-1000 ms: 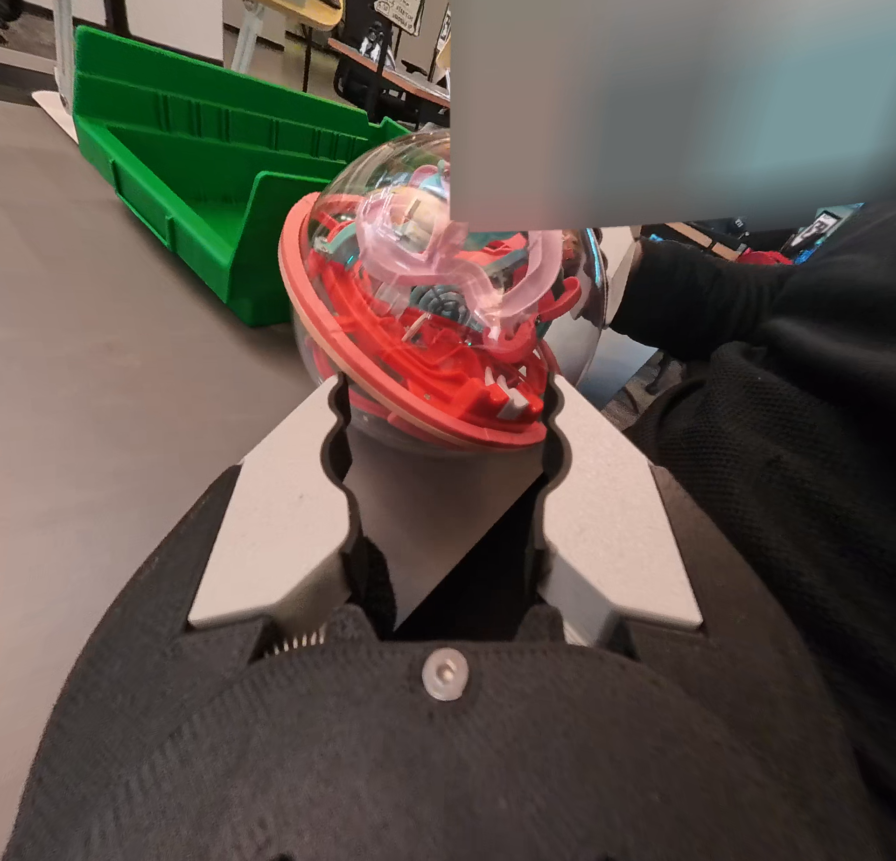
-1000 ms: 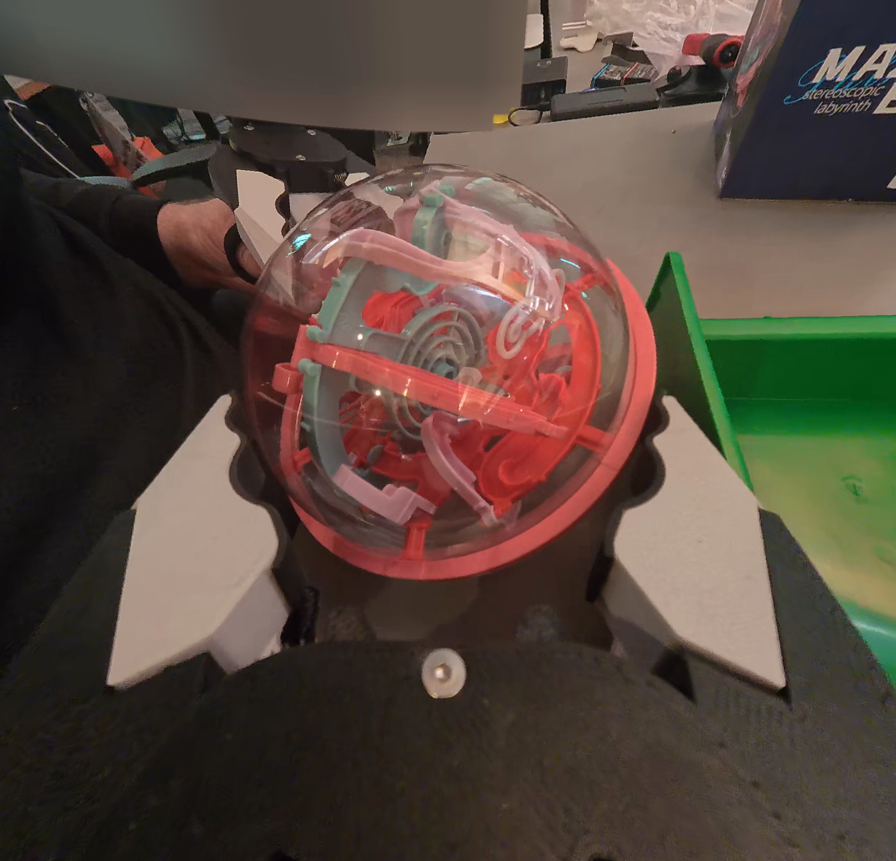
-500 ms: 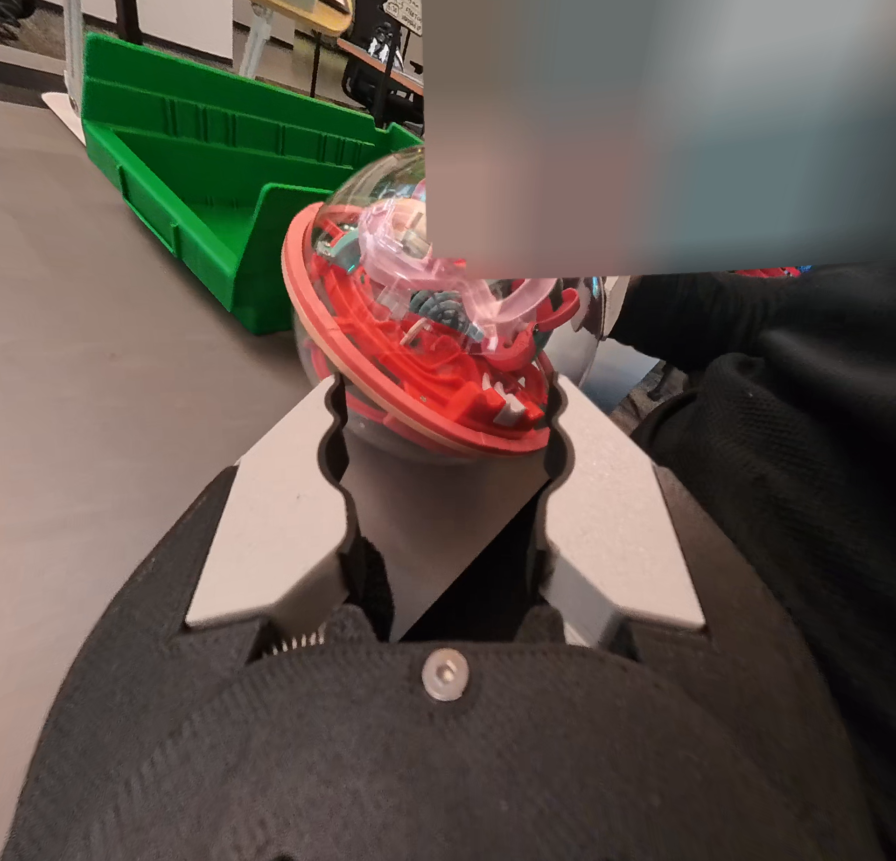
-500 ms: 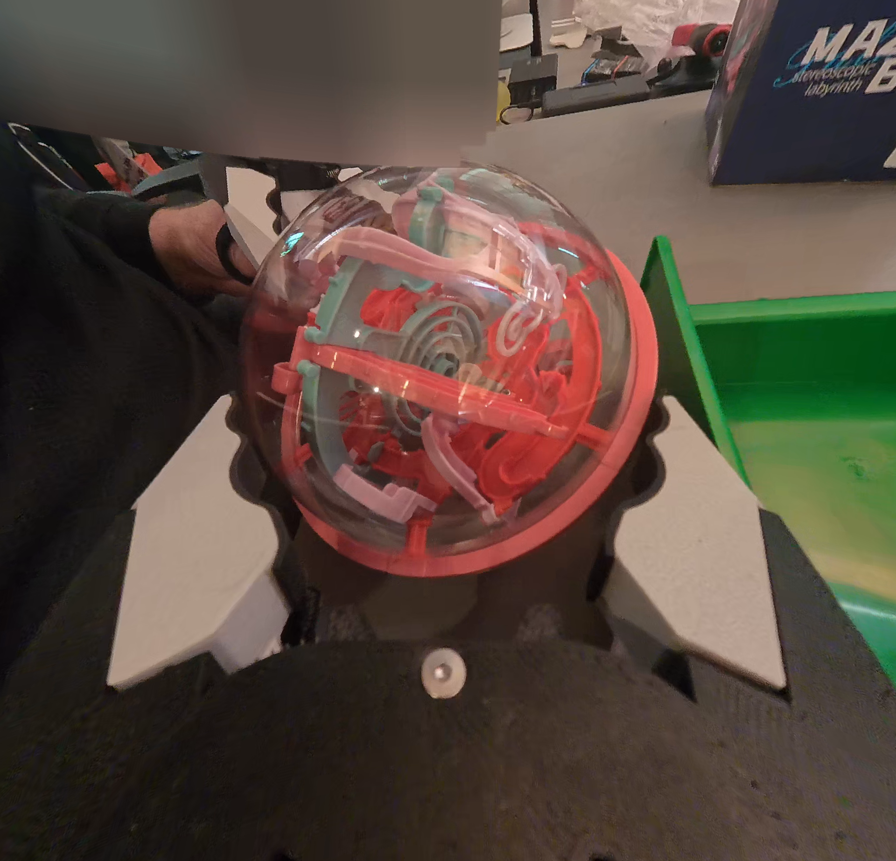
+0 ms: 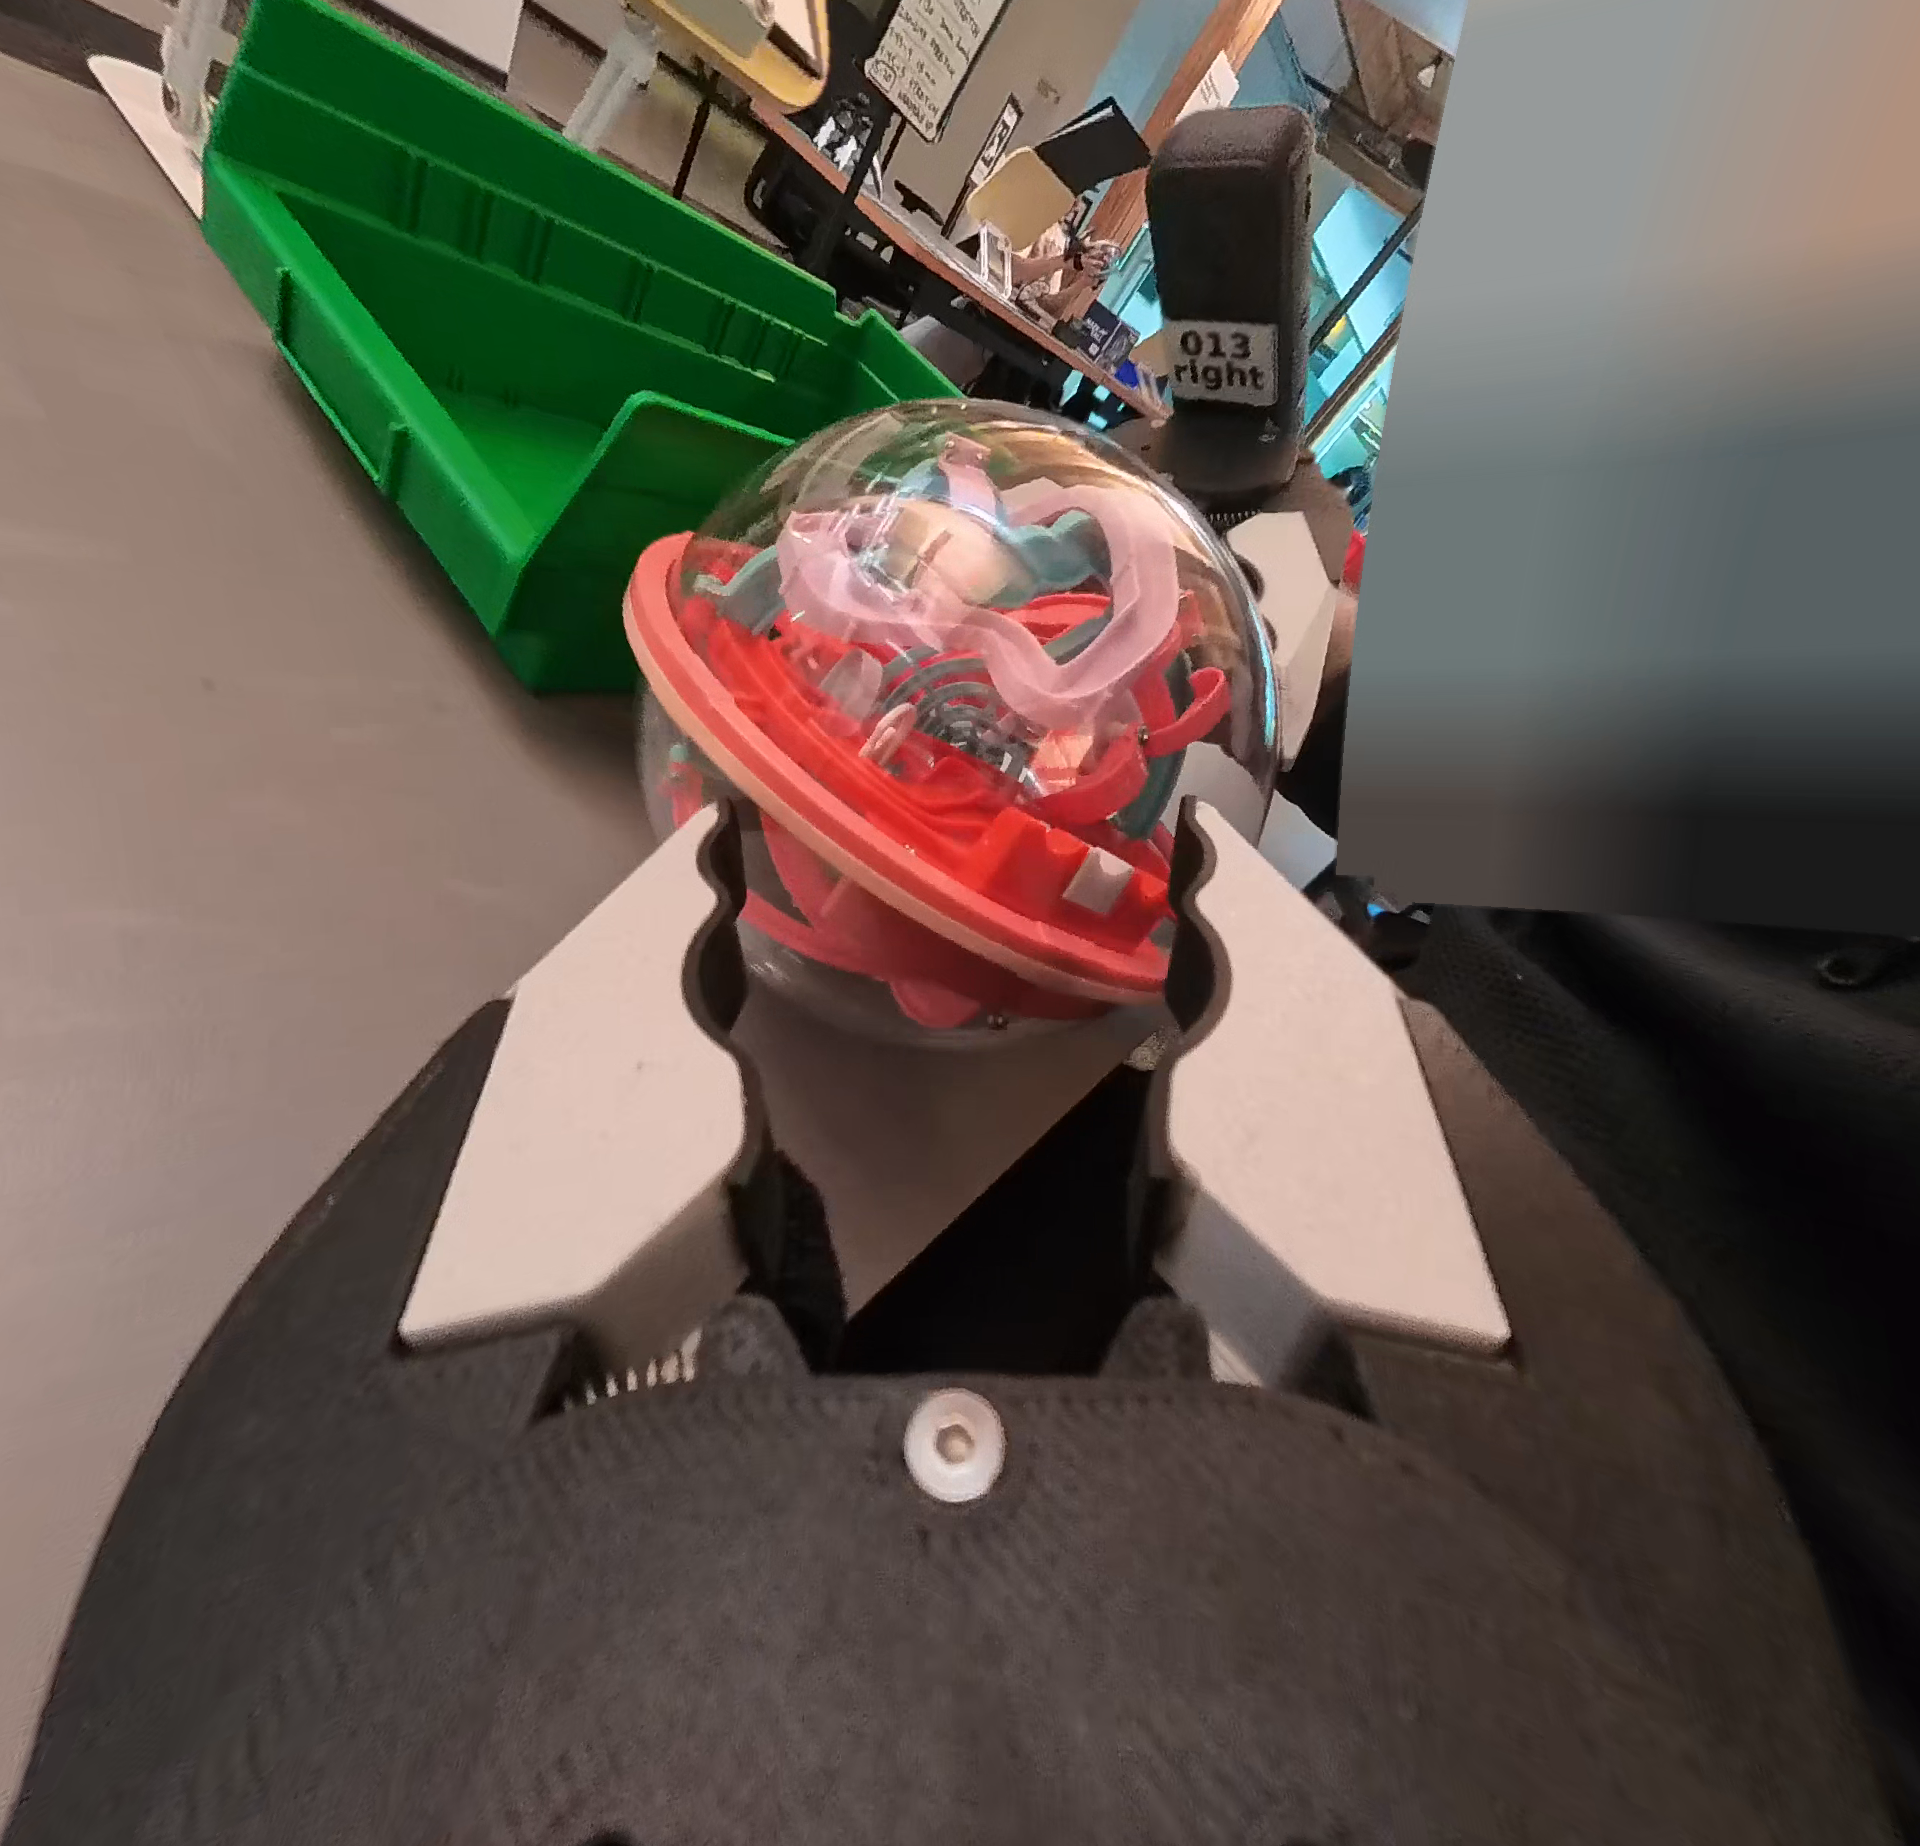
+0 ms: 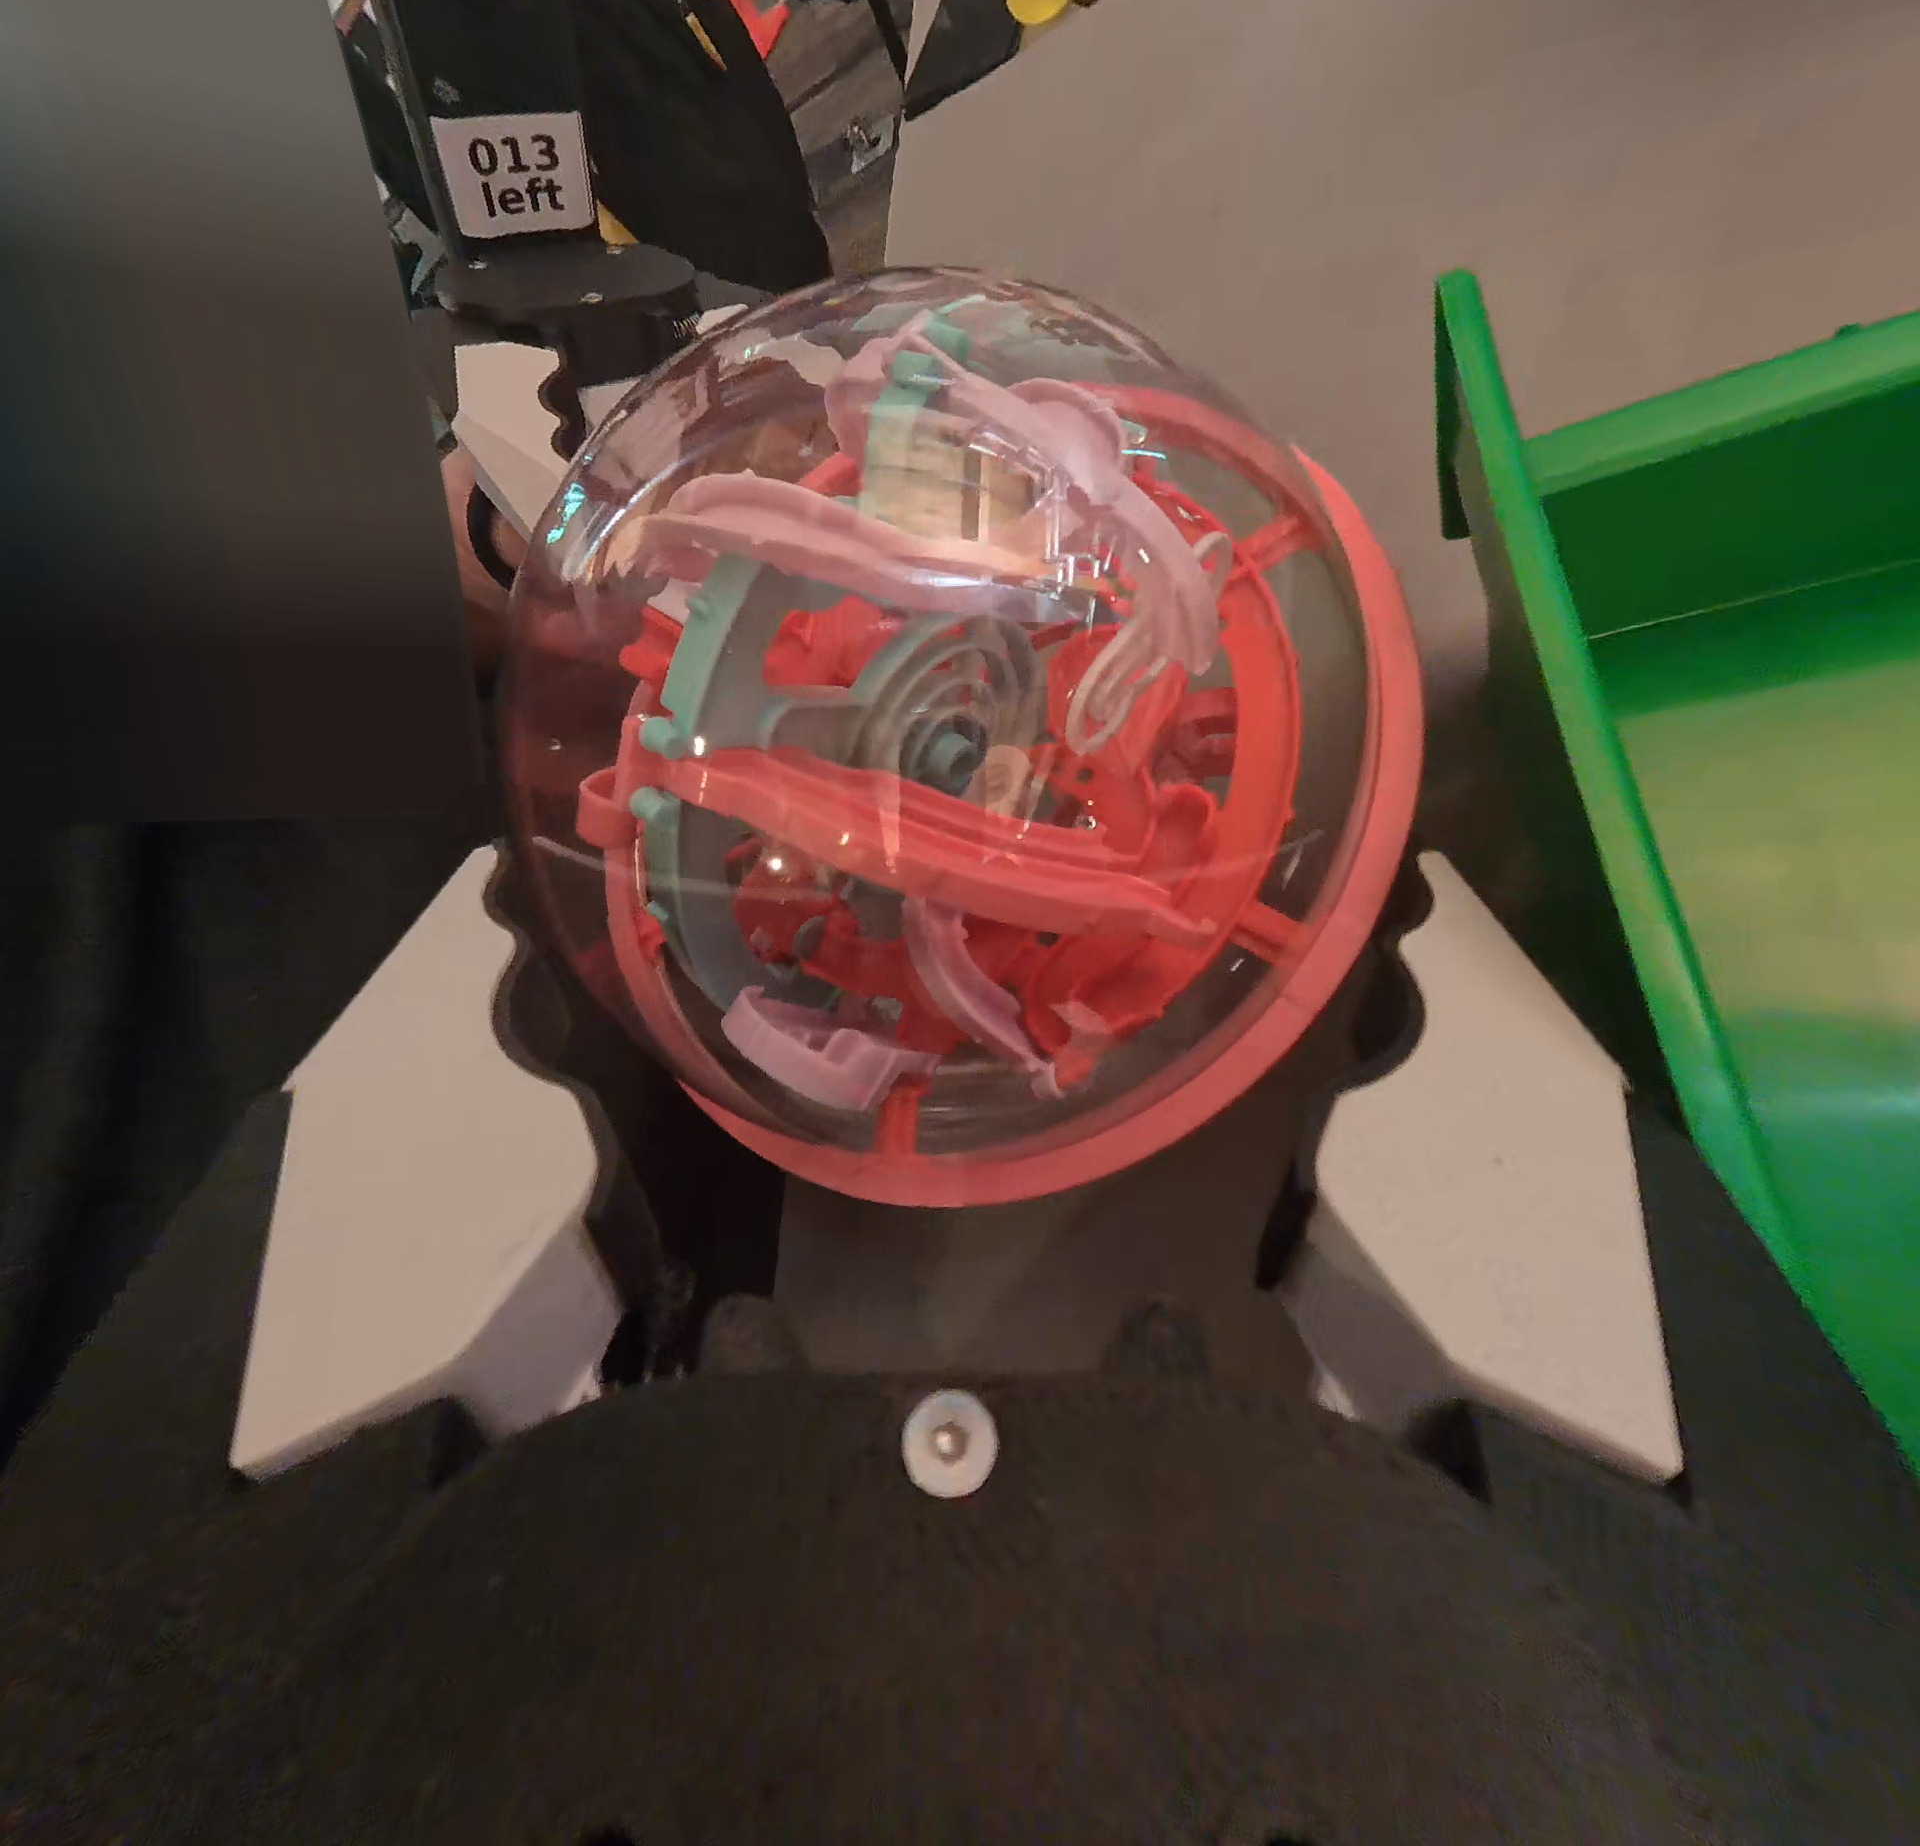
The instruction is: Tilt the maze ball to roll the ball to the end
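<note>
Sphere clamped between left gripper and right gripper, both closed on shell; I tip further than second ago, ring steeper. Ball unseen; progress unclear.

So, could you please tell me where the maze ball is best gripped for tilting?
Grip the maze ball on its clear shell, one tongs from each opposite side, as the left tongs and right tongs do now. The smooth sphere offers no handle, and the scalloped fingers cradle its curve beside the slanted red rim.

Maze ball clamped in right hand-held gripper, green bin seemingly just beside
</note>
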### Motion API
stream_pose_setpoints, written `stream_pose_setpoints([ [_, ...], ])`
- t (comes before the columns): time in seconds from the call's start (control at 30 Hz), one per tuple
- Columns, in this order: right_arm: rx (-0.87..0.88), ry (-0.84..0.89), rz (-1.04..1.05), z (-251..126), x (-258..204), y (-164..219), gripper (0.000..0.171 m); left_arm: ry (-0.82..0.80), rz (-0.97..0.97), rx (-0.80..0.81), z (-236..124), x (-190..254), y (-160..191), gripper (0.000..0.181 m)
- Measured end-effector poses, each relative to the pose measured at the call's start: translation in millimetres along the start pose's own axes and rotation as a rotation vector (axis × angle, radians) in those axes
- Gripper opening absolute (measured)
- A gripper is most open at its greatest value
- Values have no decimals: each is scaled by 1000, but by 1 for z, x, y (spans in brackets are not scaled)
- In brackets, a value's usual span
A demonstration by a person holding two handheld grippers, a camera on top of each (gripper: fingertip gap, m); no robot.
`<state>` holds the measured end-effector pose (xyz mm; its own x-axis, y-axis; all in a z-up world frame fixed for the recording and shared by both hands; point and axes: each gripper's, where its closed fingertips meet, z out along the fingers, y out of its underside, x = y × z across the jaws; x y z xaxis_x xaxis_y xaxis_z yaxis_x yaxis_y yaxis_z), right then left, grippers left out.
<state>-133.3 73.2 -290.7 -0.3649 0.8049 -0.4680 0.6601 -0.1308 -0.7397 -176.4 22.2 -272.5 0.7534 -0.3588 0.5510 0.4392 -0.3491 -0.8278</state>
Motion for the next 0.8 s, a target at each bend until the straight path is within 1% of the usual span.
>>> stream_pose_setpoints([
  [0.17, -20, -2, 38, 0, 0, -1, 153, 18, -64, 12, -1, -2, 1, 79],
  [0.53, -19, 4, 65, 0, 1, -4, 153, 39, -115, 37, -1, -5, 2, 79],
  [0.8, 21, 30, 4, -3, 1, -8, 152, 61, -147, 8, 1, -3, 11, 78],
])
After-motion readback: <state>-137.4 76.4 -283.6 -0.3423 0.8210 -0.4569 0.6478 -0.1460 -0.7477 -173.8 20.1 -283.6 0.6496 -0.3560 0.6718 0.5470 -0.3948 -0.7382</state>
